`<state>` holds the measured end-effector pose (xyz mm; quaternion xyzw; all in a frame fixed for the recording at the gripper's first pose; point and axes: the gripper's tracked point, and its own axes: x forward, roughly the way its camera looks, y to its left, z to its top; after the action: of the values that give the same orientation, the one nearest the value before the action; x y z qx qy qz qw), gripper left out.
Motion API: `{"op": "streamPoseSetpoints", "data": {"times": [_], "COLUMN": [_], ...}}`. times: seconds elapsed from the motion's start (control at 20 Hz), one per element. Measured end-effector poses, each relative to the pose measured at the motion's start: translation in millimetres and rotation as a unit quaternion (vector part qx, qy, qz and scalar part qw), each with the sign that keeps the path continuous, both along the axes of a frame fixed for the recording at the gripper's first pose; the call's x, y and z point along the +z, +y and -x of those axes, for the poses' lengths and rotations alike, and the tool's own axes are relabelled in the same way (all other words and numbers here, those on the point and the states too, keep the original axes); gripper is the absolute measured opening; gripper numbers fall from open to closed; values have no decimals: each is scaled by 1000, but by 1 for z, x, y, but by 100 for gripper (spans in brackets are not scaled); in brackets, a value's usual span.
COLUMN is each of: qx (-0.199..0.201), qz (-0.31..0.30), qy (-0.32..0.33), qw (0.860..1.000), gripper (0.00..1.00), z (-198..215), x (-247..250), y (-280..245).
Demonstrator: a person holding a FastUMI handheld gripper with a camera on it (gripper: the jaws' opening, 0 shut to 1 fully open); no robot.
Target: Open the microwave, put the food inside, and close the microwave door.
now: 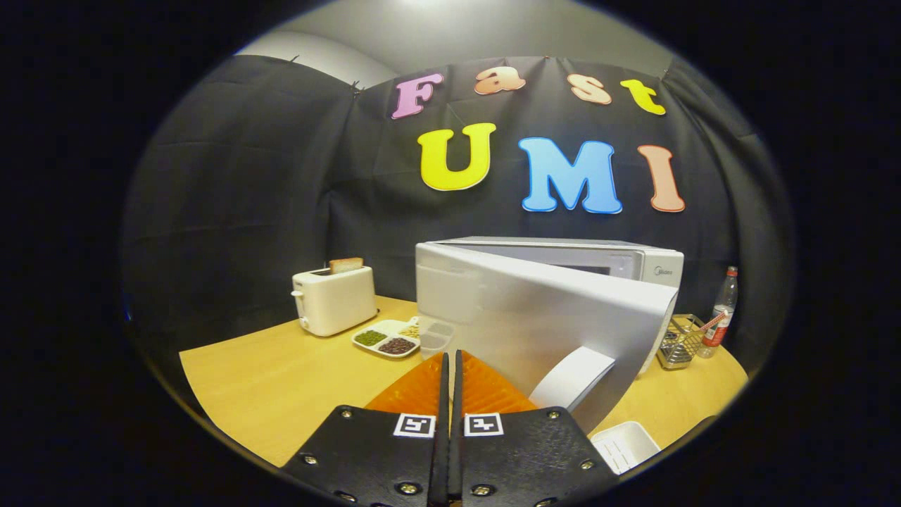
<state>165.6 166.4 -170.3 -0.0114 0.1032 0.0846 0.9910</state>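
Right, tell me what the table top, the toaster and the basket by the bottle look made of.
Table top: light wood or wood-look laminate, matte, with faint grain.
Toaster: likely white plastic, smooth with a soft sheen.
Basket: thin metal wire, shiny open mesh.
The gripper has its fingers closed together.

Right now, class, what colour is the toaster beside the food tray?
White or cream, clearest in the gripper view: the toaster stands left of the tray.
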Motion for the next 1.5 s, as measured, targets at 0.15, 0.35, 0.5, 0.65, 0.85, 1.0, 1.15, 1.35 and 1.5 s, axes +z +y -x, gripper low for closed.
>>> {"op": "streamPoseSetpoints", "data": {"times": [0.15,0.35,0.5,0.65,0.85,1.0,1.15,1.35,1.5], "qx": [-34,-70,-106,-132,-159,-162,-157,-141,-133], "qz": [12,15,30,27,32,47,72,21,15], "qy": [-6,-3,-10,-3,-2,-15,-22,11,-8], "qw": [999,997,994,991,987,986,985,990,991], "gripper": [1,1,1,1,1,1,2,3,3], "z": [-20,-53,-80,-104,-137,-148,-147,-126,-91], "x": [-3,-12,-18,-29,-40,-40,-41,-38,-9], "y": [-32,-61,-86,-108,-133,-139,-135,-129,-128]}}
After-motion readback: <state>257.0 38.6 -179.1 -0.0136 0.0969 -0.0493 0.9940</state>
